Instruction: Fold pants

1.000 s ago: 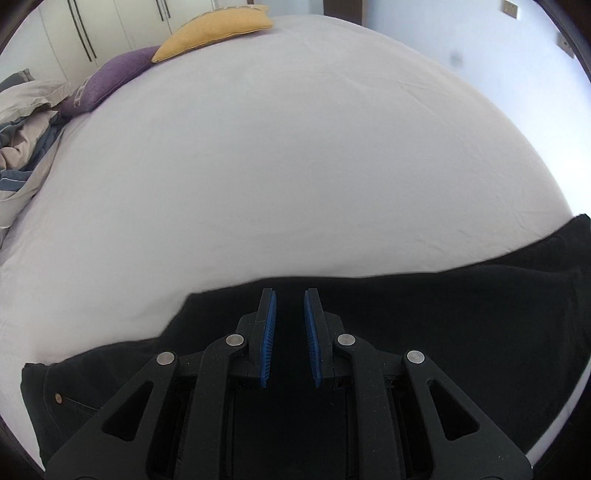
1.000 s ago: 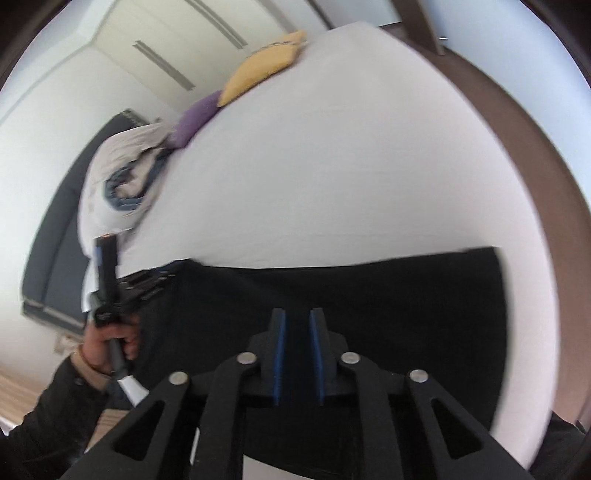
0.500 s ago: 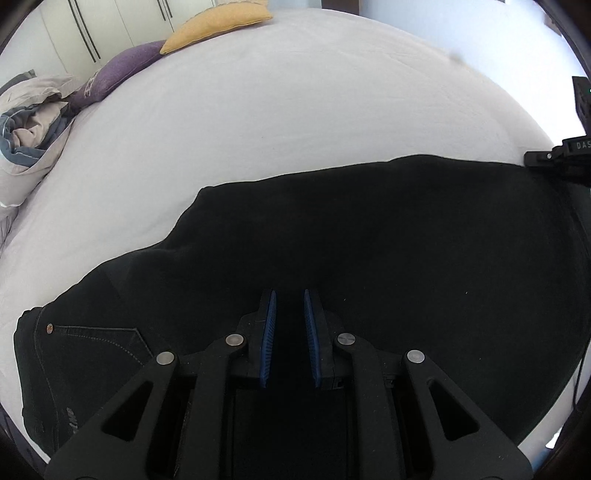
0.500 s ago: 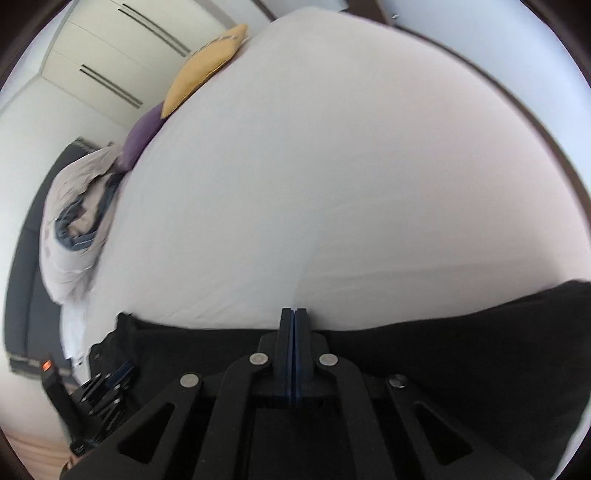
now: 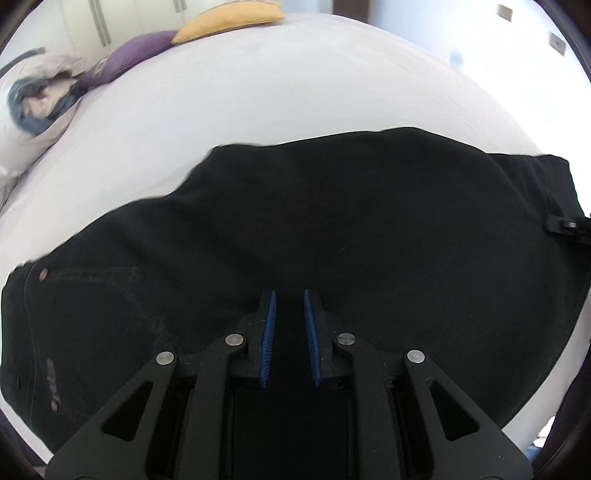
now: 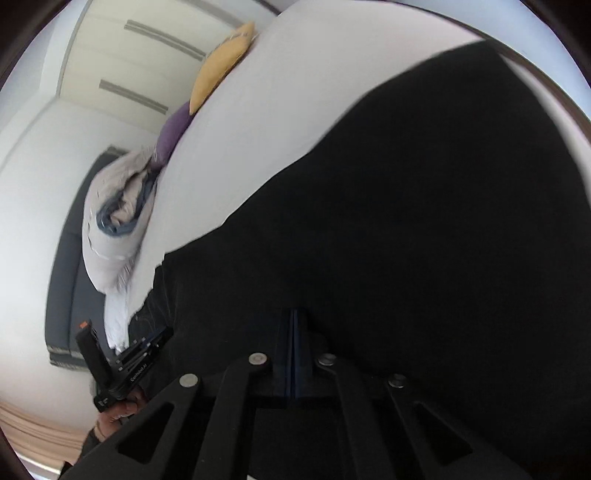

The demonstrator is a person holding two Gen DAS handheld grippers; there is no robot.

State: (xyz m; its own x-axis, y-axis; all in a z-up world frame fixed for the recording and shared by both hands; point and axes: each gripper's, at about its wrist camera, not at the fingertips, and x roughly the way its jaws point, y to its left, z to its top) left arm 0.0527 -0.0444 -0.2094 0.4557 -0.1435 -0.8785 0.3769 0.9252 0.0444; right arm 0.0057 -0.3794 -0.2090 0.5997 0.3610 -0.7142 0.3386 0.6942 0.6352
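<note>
One pair of black pants (image 5: 332, 236) lies spread across the white bed sheet (image 5: 277, 110), its cloth matte and heavy like denim, with a stitched pocket seam and one small copper rivet (image 5: 43, 274) near the waistband end at the left of the left wrist view. In the right wrist view the same pants (image 6: 424, 240) fill most of the frame as a dark, smooth sheet.

Two cushions lie at the far end of the bed: one yellow cushion (image 5: 229, 16), flat and pointed at its corners, and one purple cushion (image 5: 129, 48) beside it. Next to them is one rumpled pile of pale and blue-grey bedding (image 5: 35, 107), soft and creased.

There are two claws. The left claw (image 5: 288, 332) points steeply down over the pants, its two ribbed blue pads (image 5: 267, 339) standing a narrow gap apart; black cloth shows in the gap, but I cannot tell whether the pads pinch it. The right claw (image 6: 294, 350) tilts down over the pants with its pads pressed flat together, fully closed; whether any fabric is caught between them I cannot tell. In the right wrist view a hand (image 6: 122, 410) grips the left claw's black handle at the pants' edge.
</note>
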